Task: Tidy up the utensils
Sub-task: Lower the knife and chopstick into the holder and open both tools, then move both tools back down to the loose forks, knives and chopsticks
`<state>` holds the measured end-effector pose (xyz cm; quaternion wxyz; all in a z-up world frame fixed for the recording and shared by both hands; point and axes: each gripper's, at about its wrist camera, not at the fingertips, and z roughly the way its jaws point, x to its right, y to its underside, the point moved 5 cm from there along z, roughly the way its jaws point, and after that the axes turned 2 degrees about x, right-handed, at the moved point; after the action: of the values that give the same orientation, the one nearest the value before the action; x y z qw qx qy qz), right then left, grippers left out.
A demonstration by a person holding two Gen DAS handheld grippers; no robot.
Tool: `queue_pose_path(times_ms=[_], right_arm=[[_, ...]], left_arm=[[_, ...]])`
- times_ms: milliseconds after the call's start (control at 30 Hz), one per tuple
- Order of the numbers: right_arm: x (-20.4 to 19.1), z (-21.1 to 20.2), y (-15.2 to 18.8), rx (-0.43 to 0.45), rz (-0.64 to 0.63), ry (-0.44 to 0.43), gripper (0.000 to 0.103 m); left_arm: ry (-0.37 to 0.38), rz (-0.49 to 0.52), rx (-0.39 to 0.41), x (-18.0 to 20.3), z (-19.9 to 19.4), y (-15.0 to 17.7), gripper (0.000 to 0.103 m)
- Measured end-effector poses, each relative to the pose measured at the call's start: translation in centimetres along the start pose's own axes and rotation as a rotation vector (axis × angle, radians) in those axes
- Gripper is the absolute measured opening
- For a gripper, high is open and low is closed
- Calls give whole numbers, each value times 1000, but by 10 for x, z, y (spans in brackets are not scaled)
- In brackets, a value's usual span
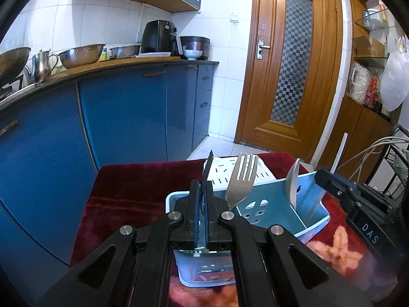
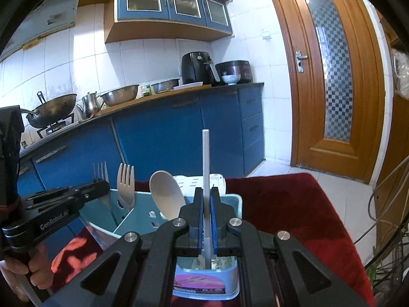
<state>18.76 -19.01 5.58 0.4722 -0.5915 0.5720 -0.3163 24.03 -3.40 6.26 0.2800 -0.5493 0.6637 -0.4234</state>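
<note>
Sorting step: we are holding a metal fork in the left hand-held gripper and a white stick in the right hand-held gripper, both clenched above the blue holder; next, lowering each into its compartment

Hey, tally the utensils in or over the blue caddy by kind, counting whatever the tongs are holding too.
Forks: 2, the standing fork in the blue caddy and the held fork in the left tongs
Spoons: 1, the white spoon
Sticks: 1, the white stick in the right tongs
Total: 4
</note>
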Motion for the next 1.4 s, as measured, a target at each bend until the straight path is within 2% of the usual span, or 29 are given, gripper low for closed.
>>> queue_pose_path(times_ms=[67,133,500,900,1167,1400], right_arm=[[0,0,1,-8,7,-7,9],[0,-2,1,-9,13,-11,15],[-3,-24,-10,16,39,-29,19],[-7,-63,-16,14,65,-55,19],[-10,-91,-12,-17,89,-72,20],[-12,-102,10,-102,78,-35,20]], left_arm=[[15,-15,-22,0,1,1,24],[20,-31,-26,0,-1,2,31],[17,4,-11,11,-22,-1,33],[13,11,13,19,-70,-1,34],[-4,21,8,19,-100,9,34],[11,14,-40,22,-113,31,39]])
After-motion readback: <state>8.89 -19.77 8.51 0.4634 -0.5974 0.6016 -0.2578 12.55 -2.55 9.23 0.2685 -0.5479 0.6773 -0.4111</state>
